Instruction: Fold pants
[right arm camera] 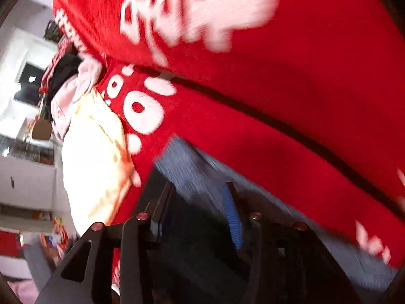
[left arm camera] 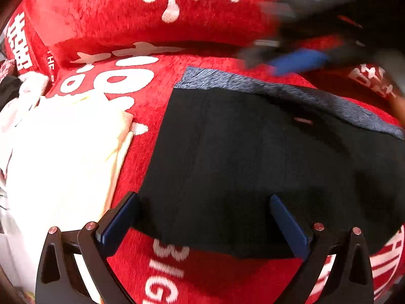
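Honestly you look mid-fold: the dark pants (left arm camera: pixel 265 157) lie flat on the red blanket (left arm camera: pixel 202 20) beside the cream cloth (left arm camera: pixel 65 147), left tongs (left arm camera: pixel 202 217) spread wide at their near hem, right tongs (right arm camera: pixel 195 202) released over the grey waistband, so next grab an edge.

Red blanket (left arm camera: pixel 157 152) (white lettering), dark pants (left arm camera: pixel 253 164) and cream garment (left arm camera: pixel 63 152) directly on it.

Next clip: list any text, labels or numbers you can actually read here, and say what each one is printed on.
"BIG", seen upside down: white letters on the red cover, near the left gripper.
"THE": small white letters on the cover's left edge.
Large white characters on the cover: not legible to me.
Black pants: no text visible.
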Demonstrator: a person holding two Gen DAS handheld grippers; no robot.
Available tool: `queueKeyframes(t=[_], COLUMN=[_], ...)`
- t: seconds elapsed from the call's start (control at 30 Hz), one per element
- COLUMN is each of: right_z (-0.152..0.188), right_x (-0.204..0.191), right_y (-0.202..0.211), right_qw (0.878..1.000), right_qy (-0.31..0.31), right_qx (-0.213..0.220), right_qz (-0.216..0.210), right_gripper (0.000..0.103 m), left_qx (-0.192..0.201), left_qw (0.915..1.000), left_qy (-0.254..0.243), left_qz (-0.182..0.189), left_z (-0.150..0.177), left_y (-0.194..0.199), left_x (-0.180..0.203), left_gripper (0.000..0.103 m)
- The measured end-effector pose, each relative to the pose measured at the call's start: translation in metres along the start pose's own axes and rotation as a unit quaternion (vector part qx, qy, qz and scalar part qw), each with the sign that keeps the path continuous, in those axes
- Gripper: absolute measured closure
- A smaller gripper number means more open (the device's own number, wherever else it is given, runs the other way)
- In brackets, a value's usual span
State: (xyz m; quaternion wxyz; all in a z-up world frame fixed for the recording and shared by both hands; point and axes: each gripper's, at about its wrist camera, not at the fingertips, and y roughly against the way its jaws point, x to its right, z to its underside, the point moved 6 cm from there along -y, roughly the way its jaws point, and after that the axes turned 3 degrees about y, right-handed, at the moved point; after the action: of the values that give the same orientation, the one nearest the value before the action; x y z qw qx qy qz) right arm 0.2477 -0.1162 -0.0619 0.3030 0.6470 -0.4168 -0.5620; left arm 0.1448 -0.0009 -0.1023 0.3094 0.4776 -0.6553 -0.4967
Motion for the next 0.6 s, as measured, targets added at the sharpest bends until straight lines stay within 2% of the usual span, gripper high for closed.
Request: queueKeyframes(t=[0.1,0.17,0.27,0.37,0.47,0.57,0.6], right_z=[0.045,0.083,0.136,0.183,0.21,0.216,0.217], right_x=[0.046,0.088,0.147,0.201,0.239,0.27,0.28], right_y=[0.058,0.097,0.142,0.167,0.184,0.192,0.192], right_qw=[0.999,0.994,0.981,0.966,0.958,0.959,0.96], right_qy=[-0.043,-0.09,-0.16,-0.22,-0.238,-0.223,-0.217], right_qx=[0.022,0.038,0.055,0.055,0.062,0.071,0.071], right_qz=[0.022,0.052,0.096,0.122,0.144,0.16,0.164], right_gripper=[0.057,0.057,0.057,0.057,0.057,0.057,0.057], left_qx=[-0.003,0.0,0.0,0.002,0.013,0.009,0.002], left_qw=[0.9999,0.999,0.9964,0.9919,0.9896,0.99,0.9908], left_qy=[-0.013,-0.04,-0.073,-0.108,-0.126,-0.122,-0.124], left_qz=[0.009,0.021,0.043,0.067,0.069,0.07,0.053], left_z=[-0.002,-0.005,-0.01,-0.017,-0.032,-0.045,-0.048], left_y=[0.014,0.024,0.03,0.028,0.02,0.002,-0.012], left_x=[0.02,0.052,0.103,0.177,0.237,0.279,0.293], left_gripper=[0.0,0.0,0.0,0.0,0.0,0.0,0.0])
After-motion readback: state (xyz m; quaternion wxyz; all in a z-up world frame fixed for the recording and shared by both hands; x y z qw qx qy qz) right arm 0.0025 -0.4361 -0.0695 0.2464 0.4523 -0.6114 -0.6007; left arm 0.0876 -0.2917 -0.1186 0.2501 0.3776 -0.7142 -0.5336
